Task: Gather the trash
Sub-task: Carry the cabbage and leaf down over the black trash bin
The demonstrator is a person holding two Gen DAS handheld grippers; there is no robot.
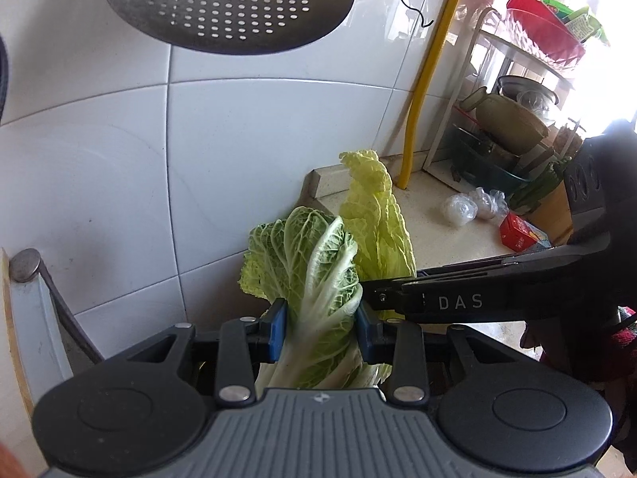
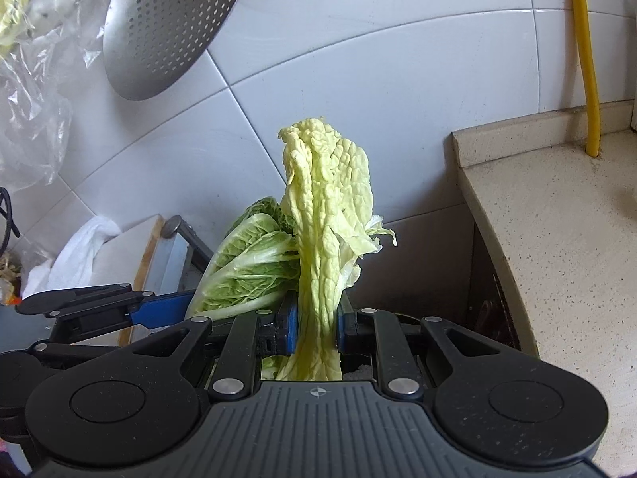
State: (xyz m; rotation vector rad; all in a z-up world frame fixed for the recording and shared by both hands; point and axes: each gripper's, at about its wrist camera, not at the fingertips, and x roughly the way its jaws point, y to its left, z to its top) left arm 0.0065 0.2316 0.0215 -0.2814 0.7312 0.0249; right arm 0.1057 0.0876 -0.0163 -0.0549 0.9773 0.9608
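Observation:
My left gripper [image 1: 320, 328] is shut on a green cabbage leaf [image 1: 314, 275], which stands up between its blue pads. My right gripper [image 2: 316, 328] is shut on a pale yellow cabbage leaf [image 2: 326, 207], also upright. The two grippers are side by side, close together in front of the white tiled wall. The yellow leaf [image 1: 376, 219] shows in the left wrist view just right of the green one, with the right gripper's body [image 1: 477, 298] reaching in from the right. The green leaf [image 2: 249, 267] and the left gripper's blue pad [image 2: 163, 312] show at the left of the right wrist view.
A perforated metal skimmer [image 1: 227, 4] hangs on the wall above. A beige countertop [image 2: 557, 239] lies to the right, with a yellow pipe [image 2: 585, 59] at its back, a red carton [image 1: 517, 233], plastic-wrapped items [image 1: 475, 205] and a dish rack [image 1: 513, 119]. A white bag [image 2: 79, 251] and boards stand at the left.

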